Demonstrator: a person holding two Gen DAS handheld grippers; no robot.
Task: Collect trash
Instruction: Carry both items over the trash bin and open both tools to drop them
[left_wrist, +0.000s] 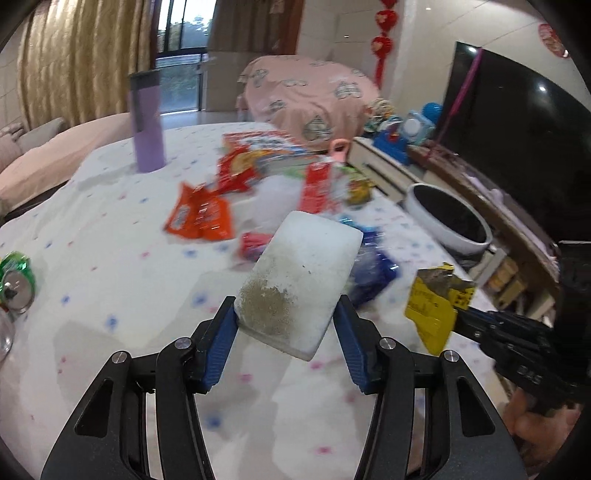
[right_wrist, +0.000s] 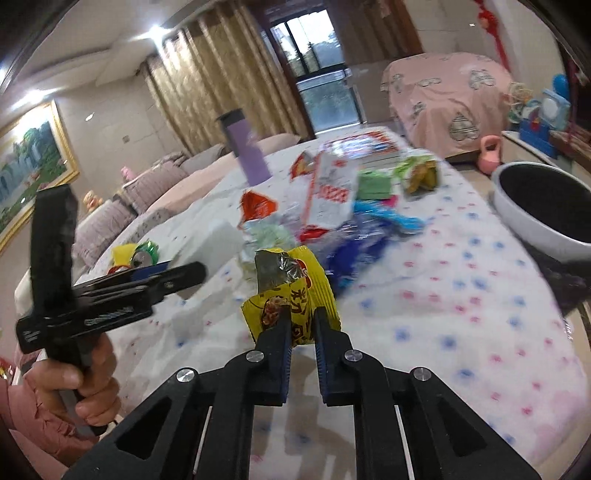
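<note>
My left gripper (left_wrist: 286, 317) is shut on a white sponge block (left_wrist: 303, 280) with a dirty patch and holds it above the table. The sponge also shows in the right wrist view (right_wrist: 218, 240). My right gripper (right_wrist: 301, 321) is shut on a yellow snack wrapper (right_wrist: 295, 288) and holds it over the table; the wrapper also shows in the left wrist view (left_wrist: 436, 306). Several wrappers lie in a pile at the table's middle: orange packets (left_wrist: 201, 214), a blue one (left_wrist: 373, 269), a red and white carton (right_wrist: 328, 192).
The table has a white cloth with coloured dots (left_wrist: 110, 295). A purple tumbler (left_wrist: 147, 122) stands at the far side. A crushed green can (left_wrist: 16, 277) lies at the left. A white bin with a black liner (right_wrist: 546, 206) stands off the table's right edge.
</note>
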